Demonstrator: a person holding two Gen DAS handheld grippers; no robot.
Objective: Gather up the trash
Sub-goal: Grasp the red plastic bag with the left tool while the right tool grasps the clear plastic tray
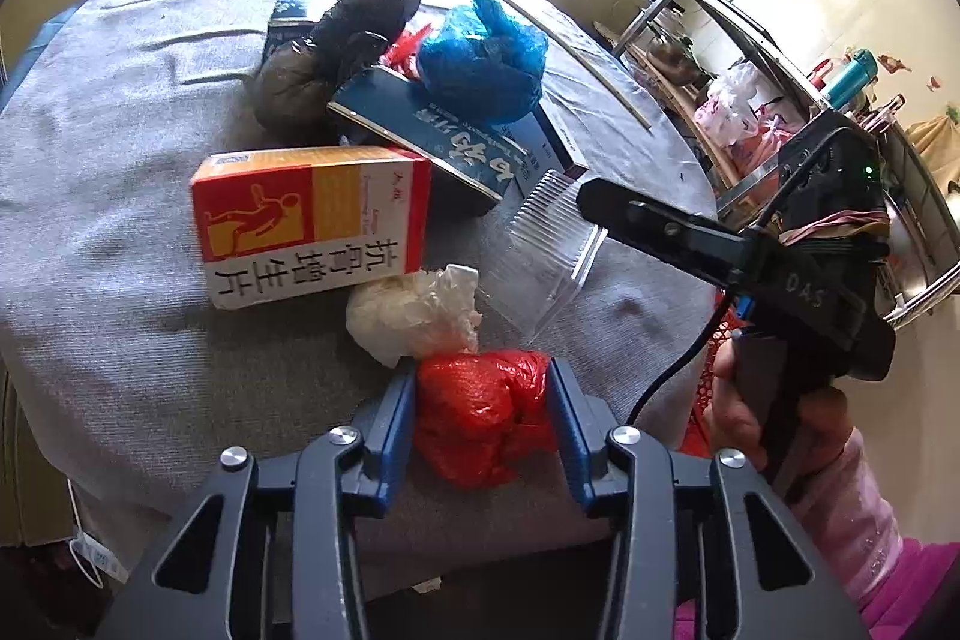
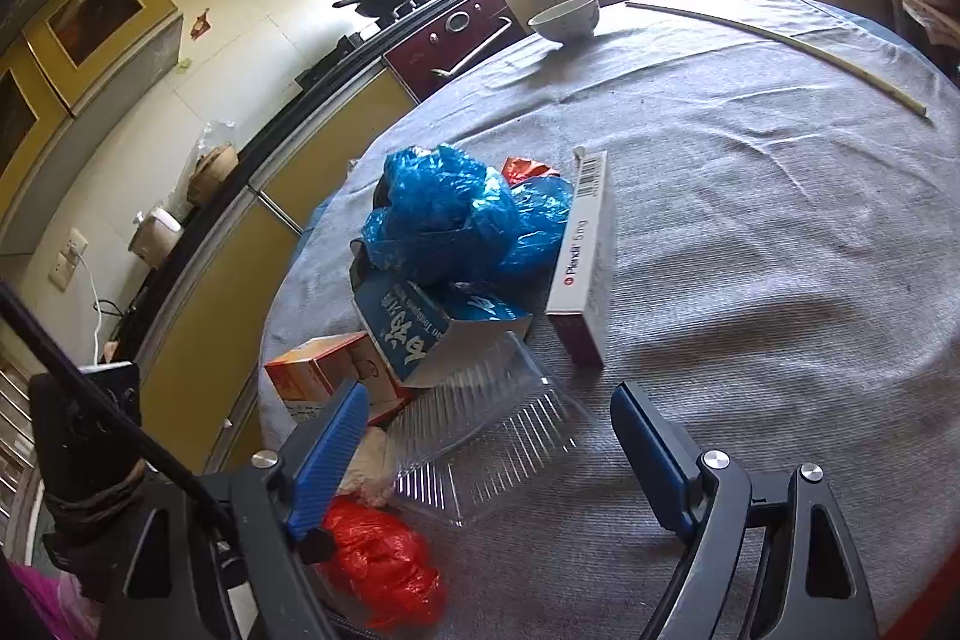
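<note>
The left gripper pinches the crumpled red plastic bag at the grey-clothed table's near edge, so lifting comes next, while the right gripper hovers wide over the clear tray.

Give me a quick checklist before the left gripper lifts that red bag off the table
1. Red plastic bag sits between the left gripper pads: ok.
2. Pads pressing on both sides of the bag: ok, they touch the crumpled plastic.
3. Grip firm enough to lift: cannot tell.
4. White crumpled bag free of the grip: cannot tell, it lies right against the red one.
5. Right gripper clear of the lift: ok, open above the clear plastic tray.
6. Trash container in view: not ok, none identifiable.
</note>
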